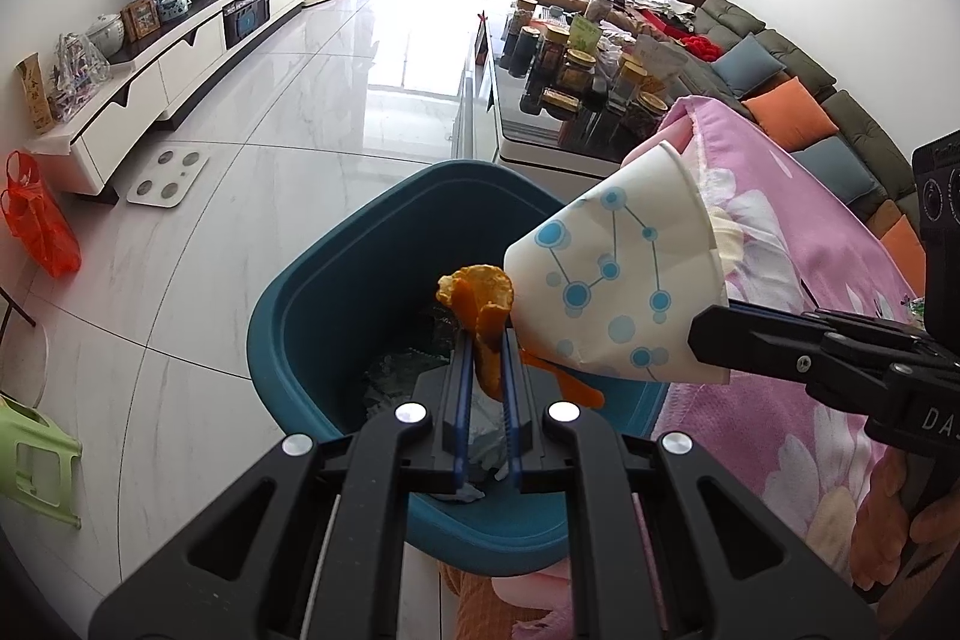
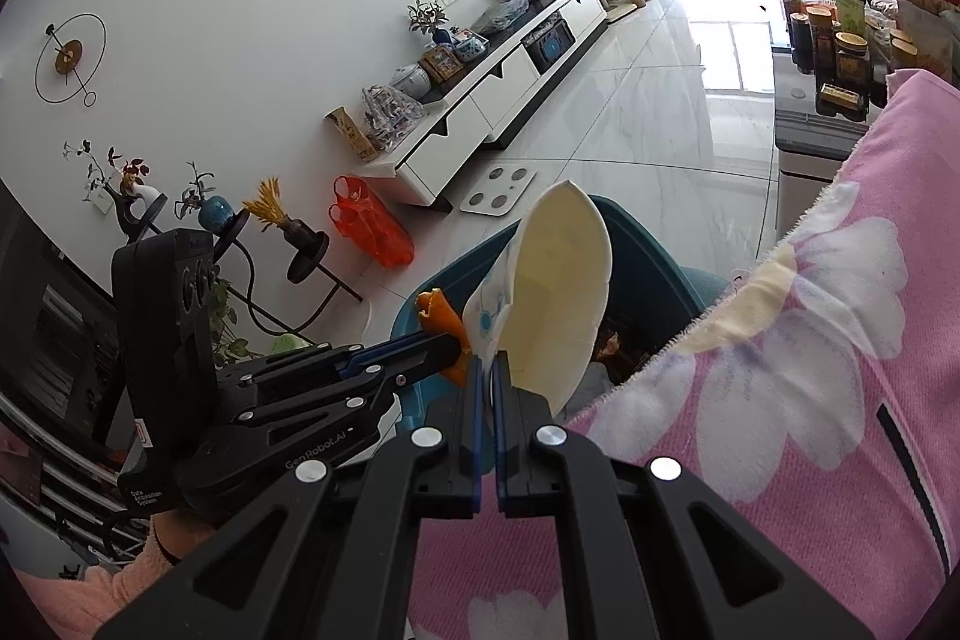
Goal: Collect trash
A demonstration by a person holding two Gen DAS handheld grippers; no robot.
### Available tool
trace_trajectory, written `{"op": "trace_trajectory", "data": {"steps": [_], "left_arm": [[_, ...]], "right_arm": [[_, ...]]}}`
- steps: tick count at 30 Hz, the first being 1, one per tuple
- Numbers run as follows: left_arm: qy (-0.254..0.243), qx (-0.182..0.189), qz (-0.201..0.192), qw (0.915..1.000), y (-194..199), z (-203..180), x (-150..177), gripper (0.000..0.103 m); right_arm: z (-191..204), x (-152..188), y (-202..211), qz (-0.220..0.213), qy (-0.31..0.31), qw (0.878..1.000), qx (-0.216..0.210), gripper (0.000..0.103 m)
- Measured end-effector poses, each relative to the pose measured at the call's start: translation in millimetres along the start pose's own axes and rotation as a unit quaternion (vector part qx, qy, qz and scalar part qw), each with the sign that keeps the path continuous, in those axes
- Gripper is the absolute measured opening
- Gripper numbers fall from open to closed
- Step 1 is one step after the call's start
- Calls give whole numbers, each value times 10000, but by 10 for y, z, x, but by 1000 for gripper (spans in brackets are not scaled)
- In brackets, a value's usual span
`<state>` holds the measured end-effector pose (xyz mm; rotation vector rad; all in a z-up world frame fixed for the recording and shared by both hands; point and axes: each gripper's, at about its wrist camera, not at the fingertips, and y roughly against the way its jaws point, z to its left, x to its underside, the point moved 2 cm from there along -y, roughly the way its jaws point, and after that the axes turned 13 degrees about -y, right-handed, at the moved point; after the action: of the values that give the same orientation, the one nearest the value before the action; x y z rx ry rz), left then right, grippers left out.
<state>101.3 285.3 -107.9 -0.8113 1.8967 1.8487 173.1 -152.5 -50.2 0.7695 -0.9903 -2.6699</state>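
Orange peel [image 1: 480, 307] is pinched in the left gripper [image 1: 486, 340] over the blue bin [image 1: 288, 304]. Beside it, the right gripper [image 2: 487, 370] squeezes the paper cup [image 1: 612, 274]. Both look ready to drop: the jaws need to open over the bin.

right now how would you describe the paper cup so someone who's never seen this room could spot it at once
Find the teal trash bin on the white tiled floor beside the pink floral cloth. Over its rim the right gripper pinches a squashed paper cup, next to the orange peel held by the left gripper. It is the only white item there, printed with blue dots joined by lines.
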Motion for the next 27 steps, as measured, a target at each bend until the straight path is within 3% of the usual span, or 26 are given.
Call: {"op": "trace_trajectory", "data": {"steps": [22, 27], "left_arm": [[254, 100, 114, 9996, -264, 75, -15, 16], [104, 118, -128, 9998, -111, -4, -41, 28]], "right_arm": [[-110, -61, -82, -7, -194, 9998, 99, 8], [-184, -35, 106, -160, -205, 9997, 31, 15]]}}
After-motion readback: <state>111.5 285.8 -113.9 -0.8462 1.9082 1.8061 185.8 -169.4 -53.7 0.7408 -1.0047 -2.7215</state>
